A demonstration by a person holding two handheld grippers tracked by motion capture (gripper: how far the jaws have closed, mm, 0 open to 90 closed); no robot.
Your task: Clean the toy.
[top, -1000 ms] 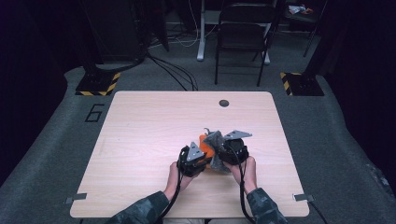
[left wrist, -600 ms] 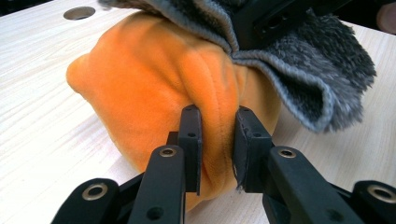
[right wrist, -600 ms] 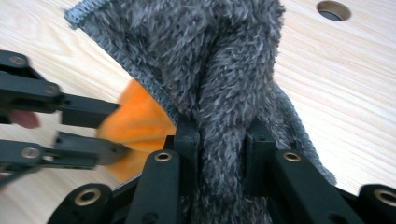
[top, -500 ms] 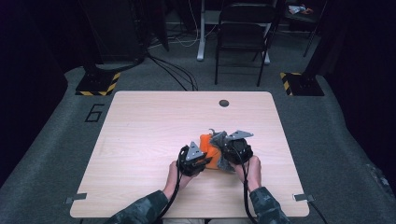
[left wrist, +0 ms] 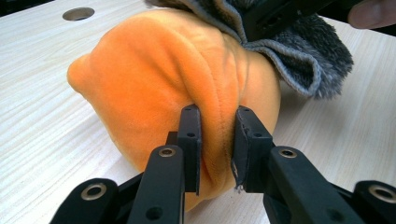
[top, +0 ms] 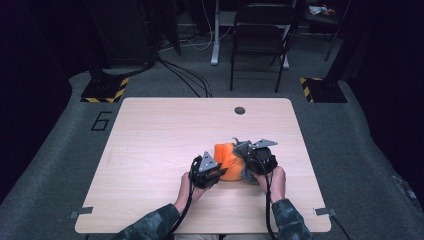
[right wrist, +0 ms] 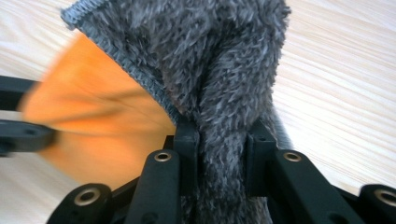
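A light wooden table [top: 150, 150] fills the middle of the frame, with a round hole [top: 240, 110] near its upper edge. A dark folding chair [top: 260, 40] stands at the top.

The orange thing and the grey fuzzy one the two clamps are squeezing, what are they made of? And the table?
Orange cloth: seemingly short-pile velour, smooth with a soft sheen, creasing between the left gripper jaws. Grey cloth: shaggy fleece or microfibre, long fibres and a stitched hem, pinched by the right gripper. Table: probably matte, pale wood-grain laminate.
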